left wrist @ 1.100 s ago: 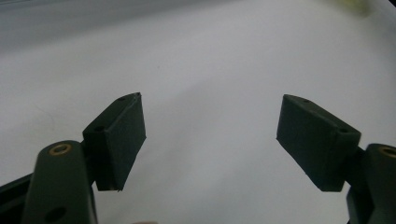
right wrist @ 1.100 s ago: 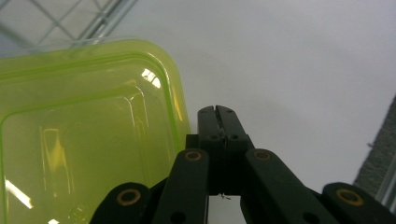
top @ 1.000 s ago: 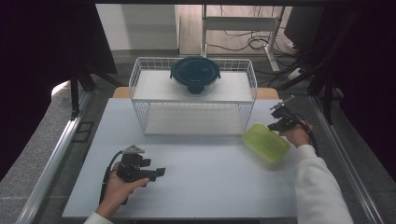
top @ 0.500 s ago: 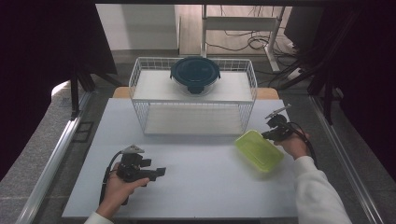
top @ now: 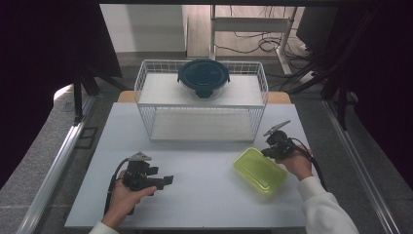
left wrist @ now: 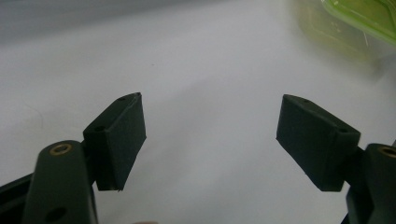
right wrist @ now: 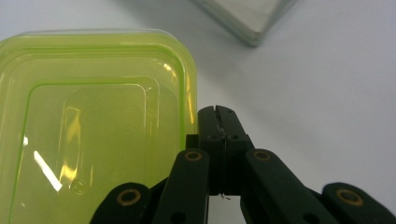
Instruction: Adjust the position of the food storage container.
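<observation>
The right gripper (right wrist: pixel 215 112), with its jaws pressed together, is touching the edge of the green container (top: pixel 259 170) lying on the white table (top: pixel 204 195), probably for pushing it sideways, while the left gripper (top: pixel 163 181) is waiting spread and empty

- The white table (top: pixel 204 195) lay bare between the left gripper (top: pixel 168 181) and the green box (top: pixel 259 170), so a hand could pass there.
- The wire basket (top: pixel 202 109) closed the far side, with a dark round container (top: pixel 203 78) on top of it.
- The right gripper (top: pixel 265 152), jaws together, was just beside the green box's edge.
</observation>
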A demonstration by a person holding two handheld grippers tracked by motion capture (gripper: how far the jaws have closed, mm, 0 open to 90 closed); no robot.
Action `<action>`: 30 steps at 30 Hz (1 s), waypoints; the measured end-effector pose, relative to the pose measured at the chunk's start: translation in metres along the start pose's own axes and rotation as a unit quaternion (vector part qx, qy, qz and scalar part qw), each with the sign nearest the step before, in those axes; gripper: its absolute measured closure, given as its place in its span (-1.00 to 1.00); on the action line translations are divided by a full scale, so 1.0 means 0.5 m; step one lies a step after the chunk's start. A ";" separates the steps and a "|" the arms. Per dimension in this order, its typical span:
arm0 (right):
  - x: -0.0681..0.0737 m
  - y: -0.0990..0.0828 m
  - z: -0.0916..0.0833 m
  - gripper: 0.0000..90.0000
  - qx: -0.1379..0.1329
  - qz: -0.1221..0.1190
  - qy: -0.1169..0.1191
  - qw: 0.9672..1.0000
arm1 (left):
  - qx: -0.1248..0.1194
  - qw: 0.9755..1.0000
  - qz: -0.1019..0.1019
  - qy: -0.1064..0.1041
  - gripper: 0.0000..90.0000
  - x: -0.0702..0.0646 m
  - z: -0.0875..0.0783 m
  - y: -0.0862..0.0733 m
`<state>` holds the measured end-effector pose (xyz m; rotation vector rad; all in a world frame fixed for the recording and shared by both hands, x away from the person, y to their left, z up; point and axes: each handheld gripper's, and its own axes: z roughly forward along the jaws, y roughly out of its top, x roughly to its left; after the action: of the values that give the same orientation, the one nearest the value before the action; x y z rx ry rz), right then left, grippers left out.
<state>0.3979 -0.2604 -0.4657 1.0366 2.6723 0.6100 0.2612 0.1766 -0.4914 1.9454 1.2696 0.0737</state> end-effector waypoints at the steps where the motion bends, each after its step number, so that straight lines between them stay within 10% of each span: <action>1: 0.008 0.000 0.000 0.98 -0.001 -0.002 0.003 1.000 | 0.000 1.000 -0.001 0.001 -0.49 0.001 -0.001 -0.001; 22: 0.101 0.013 0.012 0.98 -0.010 -0.037 0.051 0.998 | 0.002 1.000 -0.004 0.005 -0.48 0.006 -0.004 -0.005; 30: 0.079 -0.026 -0.076 0.98 -0.069 0.023 0.000 0.997 | 0.000 1.000 -0.005 0.011 -0.48 0.013 -0.010 -0.006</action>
<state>0.3484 -0.2536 -0.4394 1.0617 2.5706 0.7910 0.2601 0.1852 -0.4922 1.9434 1.2936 0.0894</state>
